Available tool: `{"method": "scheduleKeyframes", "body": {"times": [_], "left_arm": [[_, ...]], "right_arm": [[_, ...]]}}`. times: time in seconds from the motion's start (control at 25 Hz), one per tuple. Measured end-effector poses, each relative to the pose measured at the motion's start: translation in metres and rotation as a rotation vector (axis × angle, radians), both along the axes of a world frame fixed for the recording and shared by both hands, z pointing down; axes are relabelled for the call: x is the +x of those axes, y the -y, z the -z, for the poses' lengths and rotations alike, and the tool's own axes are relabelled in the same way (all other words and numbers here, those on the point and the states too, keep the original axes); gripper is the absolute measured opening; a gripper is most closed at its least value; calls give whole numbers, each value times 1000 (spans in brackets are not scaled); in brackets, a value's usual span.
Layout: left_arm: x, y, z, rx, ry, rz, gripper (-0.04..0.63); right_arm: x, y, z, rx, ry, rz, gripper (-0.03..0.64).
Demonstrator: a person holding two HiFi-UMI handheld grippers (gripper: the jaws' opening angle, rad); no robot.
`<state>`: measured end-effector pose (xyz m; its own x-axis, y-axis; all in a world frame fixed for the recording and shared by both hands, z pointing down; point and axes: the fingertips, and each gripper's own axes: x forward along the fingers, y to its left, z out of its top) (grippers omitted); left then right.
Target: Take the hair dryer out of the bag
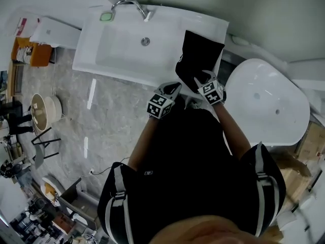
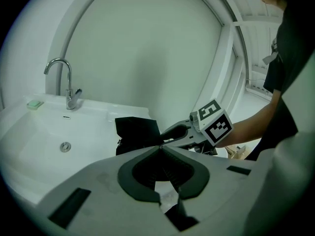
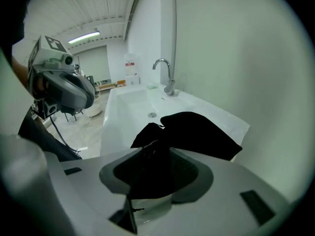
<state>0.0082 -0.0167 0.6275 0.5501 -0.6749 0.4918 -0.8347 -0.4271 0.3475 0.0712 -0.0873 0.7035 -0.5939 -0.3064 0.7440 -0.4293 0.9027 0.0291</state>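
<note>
A black fabric bag (image 1: 200,55) lies on the right end of the white sink counter (image 1: 91,60), its lower edge hanging over the front. The hair dryer does not show in any view. My right gripper (image 1: 205,78) is at that lower edge. In the right gripper view its jaws (image 3: 156,149) stand apart, with a dark fold of the bag (image 3: 197,132) between them. My left gripper (image 1: 174,88) hovers just left of the bag, off the counter's front. Its jaws (image 2: 161,147) are shut and hold nothing, and the bag (image 2: 138,132) lies just beyond their tips.
The sink has a drain (image 1: 145,41), a chrome faucet (image 1: 129,4) at the back and a green pad (image 1: 105,16) beside it. A white tub (image 1: 269,105) stands to the right. Stools and a round basin (image 1: 44,110) sit on the floor at left.
</note>
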Motion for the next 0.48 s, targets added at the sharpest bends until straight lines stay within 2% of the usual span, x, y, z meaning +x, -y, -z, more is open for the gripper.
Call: {"method": "scheduleKeyframes", "body": {"times": [0.2,0.32,0.48], "left_arm": [[-6,10,-7,-16,-18,-73,18],[-9,19,-12,-17,-40,-99,18],[-12,27,-22,-24,-43,-160,18]], "right_arm": [[-1,8,-16,-26,-78,-65,209],[1,11,-13,-59,-65,-114,102],[4,19,0,-73,-22,-177,81]]}}
